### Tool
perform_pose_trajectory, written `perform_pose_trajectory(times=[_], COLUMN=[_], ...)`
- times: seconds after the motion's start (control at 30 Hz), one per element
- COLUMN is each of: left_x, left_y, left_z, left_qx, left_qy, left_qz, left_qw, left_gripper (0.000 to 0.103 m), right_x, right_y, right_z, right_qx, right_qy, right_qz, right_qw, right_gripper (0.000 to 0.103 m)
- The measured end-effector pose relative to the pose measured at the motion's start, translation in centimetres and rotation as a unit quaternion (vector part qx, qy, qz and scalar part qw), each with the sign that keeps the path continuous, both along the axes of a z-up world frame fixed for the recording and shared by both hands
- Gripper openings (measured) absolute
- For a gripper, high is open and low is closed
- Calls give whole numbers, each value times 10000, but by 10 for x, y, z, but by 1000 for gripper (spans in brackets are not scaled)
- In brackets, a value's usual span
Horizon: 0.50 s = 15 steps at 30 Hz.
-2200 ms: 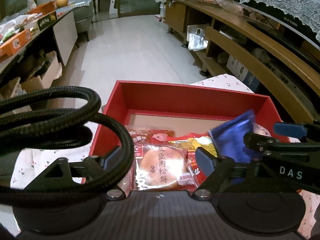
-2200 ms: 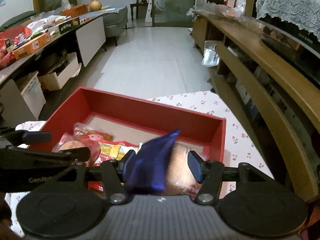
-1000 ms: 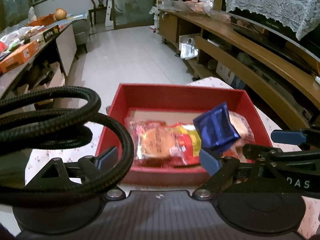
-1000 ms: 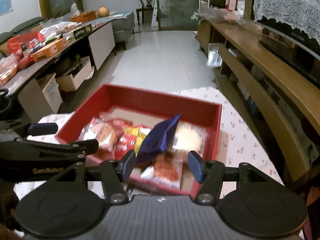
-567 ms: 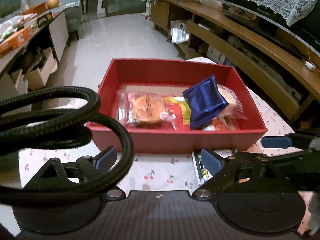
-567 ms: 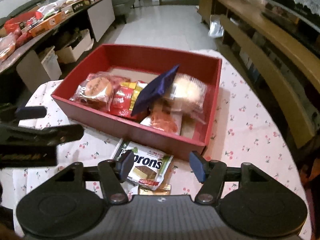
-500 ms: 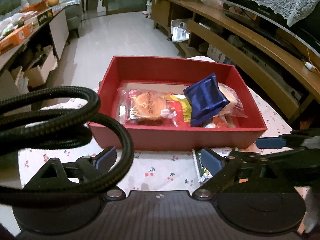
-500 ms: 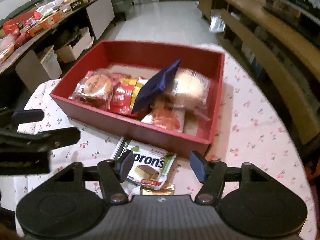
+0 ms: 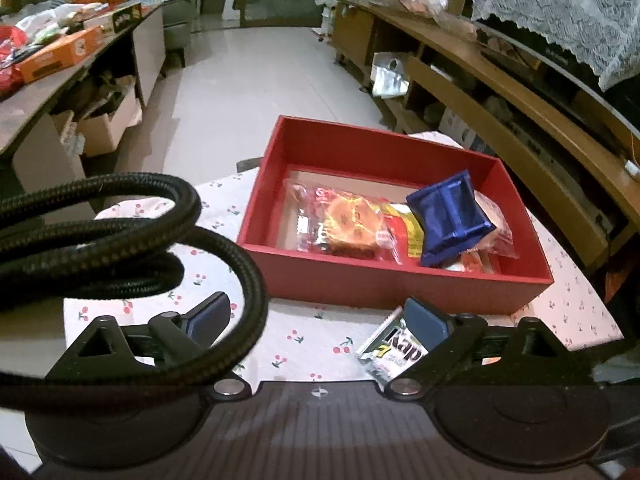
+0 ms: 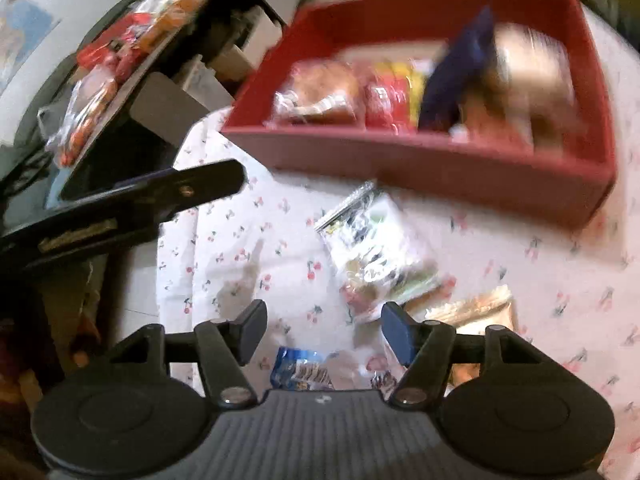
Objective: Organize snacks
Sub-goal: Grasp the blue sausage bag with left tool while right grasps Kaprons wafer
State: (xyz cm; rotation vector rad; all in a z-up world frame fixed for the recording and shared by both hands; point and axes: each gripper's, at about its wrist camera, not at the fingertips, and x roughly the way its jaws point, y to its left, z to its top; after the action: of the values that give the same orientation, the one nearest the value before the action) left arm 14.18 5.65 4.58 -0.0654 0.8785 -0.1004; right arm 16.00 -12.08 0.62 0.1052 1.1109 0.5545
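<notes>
both grippers backed away from red box (image 9: 392, 284), blue packet (image 9: 450, 220) left inside. right gripper (image 10: 322, 330) fingers just widened, empty; left gripper (image 9: 316, 318) fingers wide, empty. wafer packet (image 10: 376, 252) on surface just beyond right fingers, long axis running away toward box; right hand nearer. open cloth left of it.

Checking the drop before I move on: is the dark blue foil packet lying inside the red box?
Yes, the dark blue foil packet rests on other wrapped snacks inside the red box.

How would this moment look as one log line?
left gripper: open, empty | right gripper: open, empty | blue packet: in red box
</notes>
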Motion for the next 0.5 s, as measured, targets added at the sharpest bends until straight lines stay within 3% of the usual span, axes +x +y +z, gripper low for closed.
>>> perform_pose_trajectory(times=[0.07, 0.1, 0.4, 0.43, 0.5], left_x=[0, 0, -3, -3, -3], left_y=[3, 4, 19, 21, 24], left_z=[0, 0, -7, -9, -11], left_qx=[-47, -70, -194, -202, -204], left_qy=[10, 23, 207, 236, 294], left_qz=[35, 37, 174, 200, 240], left_qw=[10000, 10000, 9994, 9993, 9991], left_gripper=[97, 97, 97, 97, 97], right_x=[-5, -3, 29, 27, 26], right_y=[14, 20, 49, 52, 59], right_z=[8, 8, -35, -35, -36], right_qx=[-740, -960, -1058, -1133, -1421], right_qy=[-683, -798, -288, -391, -564], right_qz=[338, 508, 683, 726, 683], right_qw=[9943, 9909, 9916, 9901, 9859], right_gripper=[71, 71, 74, 75, 66])
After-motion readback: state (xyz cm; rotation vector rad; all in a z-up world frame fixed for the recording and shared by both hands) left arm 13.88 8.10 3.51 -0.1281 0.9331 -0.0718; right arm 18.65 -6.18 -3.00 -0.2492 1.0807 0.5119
